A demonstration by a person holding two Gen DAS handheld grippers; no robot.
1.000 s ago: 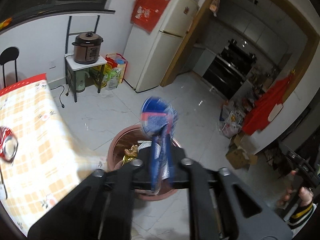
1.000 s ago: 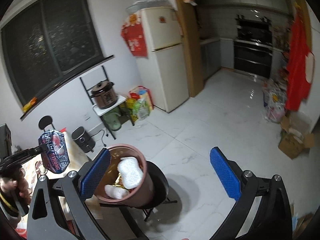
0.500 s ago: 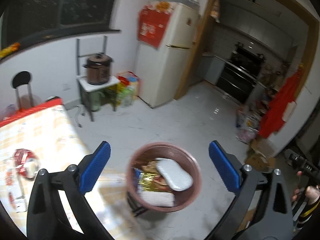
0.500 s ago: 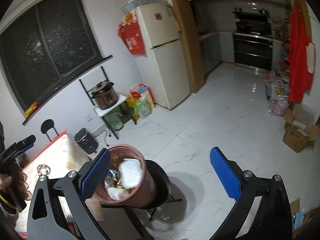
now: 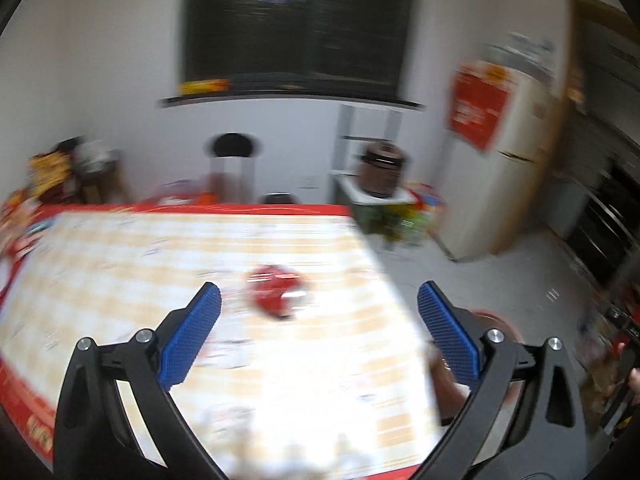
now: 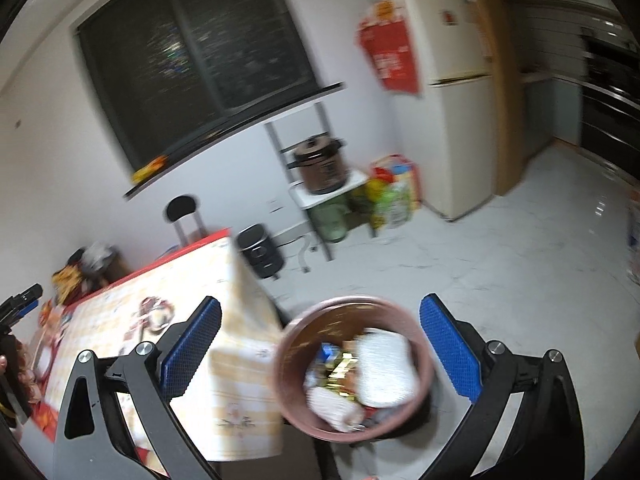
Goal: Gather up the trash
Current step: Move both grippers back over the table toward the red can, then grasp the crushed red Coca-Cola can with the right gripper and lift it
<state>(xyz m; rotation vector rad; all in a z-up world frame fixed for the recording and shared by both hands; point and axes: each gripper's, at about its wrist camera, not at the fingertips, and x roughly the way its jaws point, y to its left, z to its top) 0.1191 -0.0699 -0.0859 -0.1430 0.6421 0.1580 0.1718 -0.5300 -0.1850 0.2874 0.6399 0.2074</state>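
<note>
Checked cloth: yellow-and-white with a red border, it covered the worktop [image 5: 120,248], the biggest thing in the left wrist view; trash lay on it because that was where it waited to be picked up.
Bin: the pinkish-brown trash bin [image 6: 424,392] stood on the floor just beside the worktop's corner, close enough for short carries, and already held a white tray, gold foil and a blue-edged wrapper.
Left gripper [image 5: 318,332]: its blue fingers [image 5: 192,336] had just been opening and stood spread as wide as they go, with nothing between them; it faced the worktop, probably lining up the next piece.
Right gripper [image 6: 320,346]: fingers [image 6: 194,348] spread wide and empty, held above the bin (which sat framed between them), apparently idle.
Red wrapper [image 5: 278,290]: a crumpled red piece, blurred, lying near the worktop's middle, ahead of the left fingers and apart from them; it looked the likeliest next pick.
Other litter: more scraps sat toward the worktop's far left edge, too smeared to name.
</note>
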